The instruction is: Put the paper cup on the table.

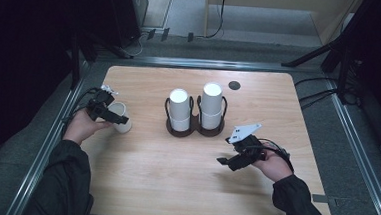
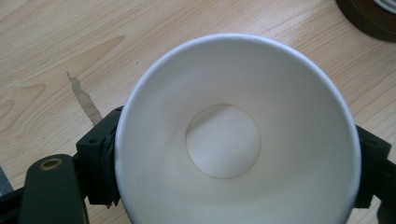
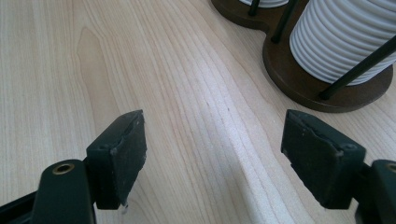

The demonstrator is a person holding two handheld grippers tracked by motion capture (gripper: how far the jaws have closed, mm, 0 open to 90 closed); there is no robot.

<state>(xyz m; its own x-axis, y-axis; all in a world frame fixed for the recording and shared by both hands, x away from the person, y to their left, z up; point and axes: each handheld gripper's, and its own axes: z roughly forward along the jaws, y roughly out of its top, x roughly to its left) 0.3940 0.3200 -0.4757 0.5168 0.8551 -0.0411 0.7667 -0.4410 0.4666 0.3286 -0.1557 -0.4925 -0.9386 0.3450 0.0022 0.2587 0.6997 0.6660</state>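
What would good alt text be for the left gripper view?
A white paper cup seen from above, open mouth up and empty inside, stands between the left gripper's two black jaws, one at each side of its wall. Under it lies the pale wooden table.

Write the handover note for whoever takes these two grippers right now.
Left gripper: jaws either side of a single white paper cup, upright on the table at its left; whether the pads still press on it cannot be told.
Right gripper: open, empty, hovering over bare wood near the holder.
Cup holder: dark two-slot stand at table centre, with the left cup stack and the right cup stack upside down in it.
Done: one cup stands apart from the stacks.
Left: probably let go of the cup and fetch the next one.
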